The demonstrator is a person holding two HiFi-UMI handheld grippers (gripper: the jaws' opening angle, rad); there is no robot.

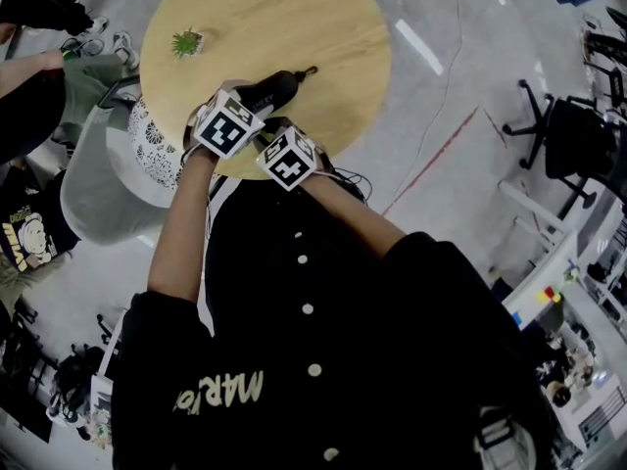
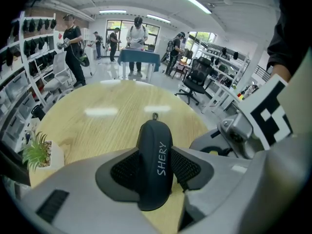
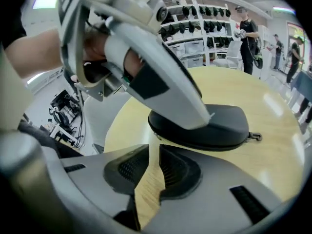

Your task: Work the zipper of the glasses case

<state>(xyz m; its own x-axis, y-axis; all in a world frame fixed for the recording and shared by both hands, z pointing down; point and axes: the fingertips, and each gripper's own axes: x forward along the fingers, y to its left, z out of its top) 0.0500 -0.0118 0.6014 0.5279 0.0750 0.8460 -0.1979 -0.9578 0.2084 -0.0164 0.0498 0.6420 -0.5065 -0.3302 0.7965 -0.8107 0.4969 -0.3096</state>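
A black zippered glasses case (image 1: 274,87) lies on the round wooden table (image 1: 294,18) near its front edge. My left gripper (image 1: 253,104) is shut on it: in the left gripper view both pads press the sides of the case (image 2: 155,145) end-on, and its zipper pull (image 2: 155,116) points away. My right gripper (image 1: 275,130) sits just beside the left one, at the case's near end. In the right gripper view its jaws (image 3: 152,167) stand a little apart with only bare wood between them. The case (image 3: 219,128) lies just beyond, its pull (image 3: 255,136) at the right, and the left gripper (image 3: 161,82) covers its top.
A small potted plant (image 1: 186,42) stands on the table's left side. A pale chair (image 1: 98,189) and a white patterned object (image 1: 157,145) stand left of the table. A black office chair (image 1: 563,135) is at the right. Several people (image 2: 138,35) stand far behind.
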